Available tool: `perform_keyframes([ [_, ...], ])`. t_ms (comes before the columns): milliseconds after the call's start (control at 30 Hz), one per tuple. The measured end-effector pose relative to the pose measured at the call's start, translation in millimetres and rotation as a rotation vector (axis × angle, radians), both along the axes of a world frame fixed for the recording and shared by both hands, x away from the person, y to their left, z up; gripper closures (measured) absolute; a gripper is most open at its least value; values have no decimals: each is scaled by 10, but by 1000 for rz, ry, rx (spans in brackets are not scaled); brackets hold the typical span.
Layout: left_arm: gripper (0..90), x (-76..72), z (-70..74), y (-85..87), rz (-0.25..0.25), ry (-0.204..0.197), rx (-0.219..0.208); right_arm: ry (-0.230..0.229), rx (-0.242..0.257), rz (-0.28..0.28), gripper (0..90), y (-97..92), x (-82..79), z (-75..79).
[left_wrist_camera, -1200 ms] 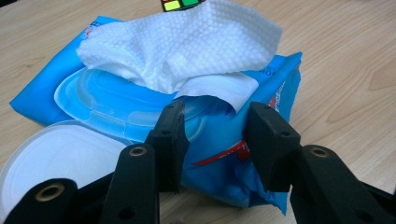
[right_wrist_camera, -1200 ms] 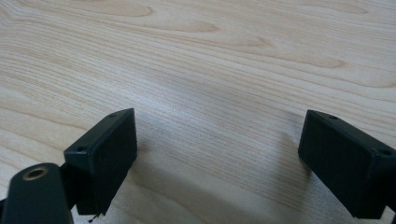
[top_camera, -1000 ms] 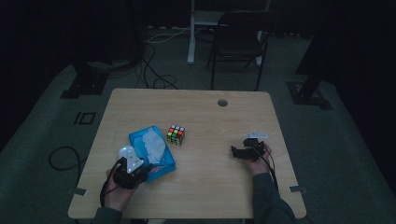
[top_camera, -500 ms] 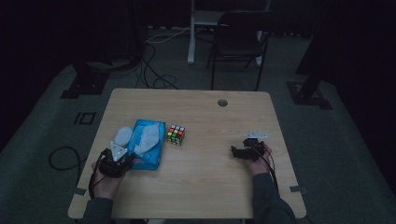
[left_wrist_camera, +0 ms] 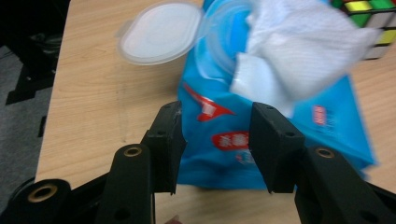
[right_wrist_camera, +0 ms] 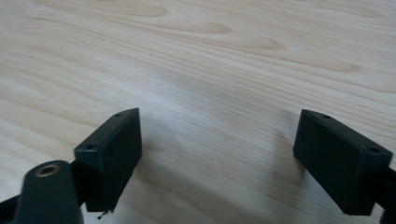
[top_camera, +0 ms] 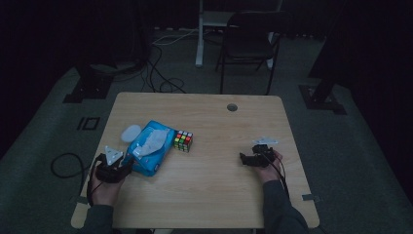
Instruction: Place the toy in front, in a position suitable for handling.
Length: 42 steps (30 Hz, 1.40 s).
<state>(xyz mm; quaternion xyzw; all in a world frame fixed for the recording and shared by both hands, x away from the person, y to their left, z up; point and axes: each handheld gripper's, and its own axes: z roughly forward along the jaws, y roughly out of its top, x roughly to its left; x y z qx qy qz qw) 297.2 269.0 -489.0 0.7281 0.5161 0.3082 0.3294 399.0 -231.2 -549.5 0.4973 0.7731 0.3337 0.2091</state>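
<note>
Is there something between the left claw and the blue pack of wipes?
Nothing visible stands between them. The left claw already has its jaws on both sides of the near end of the wipes pack, with no other thing in the gap. The open lid and the puzzle cube lie beyond it.

The high view is dim and grainy — the room beyond the wooden table point(top_camera: 214, 146) falls off into near black, and only the tabletop catches a weak overhead light. Both gripper views are far brighter: the white wipe point(left_wrist_camera: 299, 51) on the blue wipes pack point(left_wrist_camera: 261, 126) is smeared with blur and nearly washed out. In the right gripper view the wood grain goes soft toward the top, with faint, diffuse shadows on the table beneath the black jaws — no hard glare.
</note>
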Motion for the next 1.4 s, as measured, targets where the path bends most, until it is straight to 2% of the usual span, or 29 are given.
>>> perform_keyframes([
  [167,545,-96,53,-93,-45,-11,-29,-7,-9,37,194,110,-15,57],
  [267,540,-116,43,-167,-82,-18,-68,-21,20,69,217,182,-24,116],
  [367,536,-136,9,-290,-125,-28,-61,-24,33,99,243,250,-20,156],
  [500,532,-161,-2,-375,-148,-25,-66,-33,49,123,275,343,-1,215],
  [633,529,-205,-37,-462,-192,-30,-96,-55,71,166,316,492,21,321],
  [800,517,-212,-122,-536,-231,-2,-112,-79,77,222,298,692,36,421],
  [933,505,-204,-171,-607,-274,21,-125,-78,79,263,289,847,71,460],
  [1067,498,-175,-240,-638,-295,50,-140,-87,79,298,282,993,118,496],
  [1400,491,-163,-313,-718,-346,79,-143,-103,64,409,228,1387,242,492],
])
